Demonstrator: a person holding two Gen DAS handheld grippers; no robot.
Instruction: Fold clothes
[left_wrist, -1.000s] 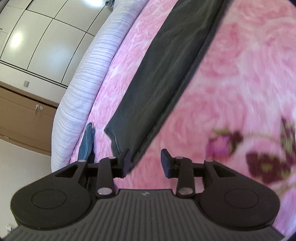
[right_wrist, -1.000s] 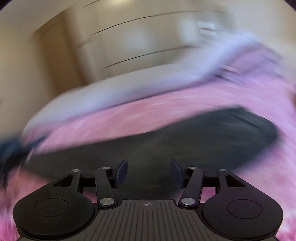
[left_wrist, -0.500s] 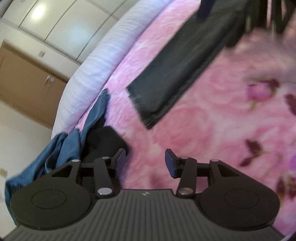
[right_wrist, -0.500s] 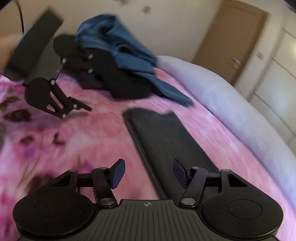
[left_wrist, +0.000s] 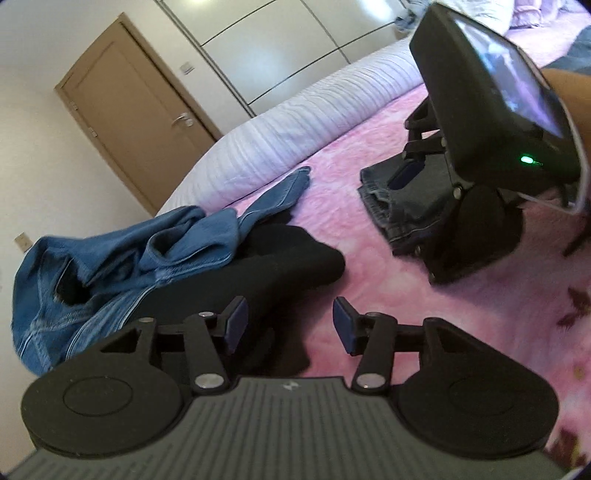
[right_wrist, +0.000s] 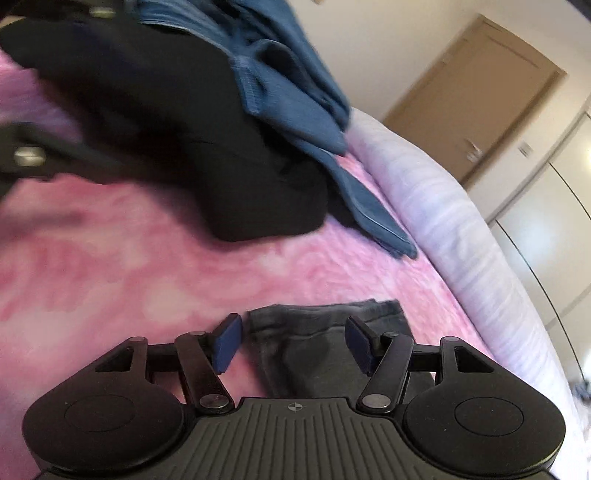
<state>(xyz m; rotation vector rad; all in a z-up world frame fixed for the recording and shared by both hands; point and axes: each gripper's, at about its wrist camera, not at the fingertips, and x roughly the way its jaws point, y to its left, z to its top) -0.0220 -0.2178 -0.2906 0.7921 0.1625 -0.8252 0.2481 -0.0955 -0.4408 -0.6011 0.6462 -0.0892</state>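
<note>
Left wrist view: the left gripper (left_wrist: 286, 325) hangs with its jaws wide apart and nothing between them, low in the frame over the pink blanket (left_wrist: 351, 229) that covers the bed. Just beyond the jaws, at centre left, lies a black garment (left_wrist: 280, 258) in a loose heap; a rumpled pair of blue jeans (left_wrist: 122, 254) is draped over and beside it, one leg trailing toward the pale striped bolster (left_wrist: 295, 129) at the bed's edge. At right of centre a dark grey garment (left_wrist: 402, 206) lies flat in a compact, squared shape, as a folded piece would. The right gripper (left_wrist: 413, 166) stands over it at upper right, held by a hand mostly hidden behind the device.

Right wrist view: the right gripper (right_wrist: 293, 343) shows its jaws wide apart and empty, poised above the near end of the dark grey garment (right_wrist: 325, 354) at bottom centre. The black garment (right_wrist: 207, 140) and the blue jeans (right_wrist: 295, 96) fill the upper left, blurred; a door (right_wrist: 476, 85) stands at upper right.

Step in hand, as a judgement: the grey piece appears folded and released, or about to be given a further fold; the pictures do not settle which. The heap of black garment and jeans lies unfolded. Any move on it calls for drawing one piece free of the other and finding an edge or waistband to pinch.
</note>
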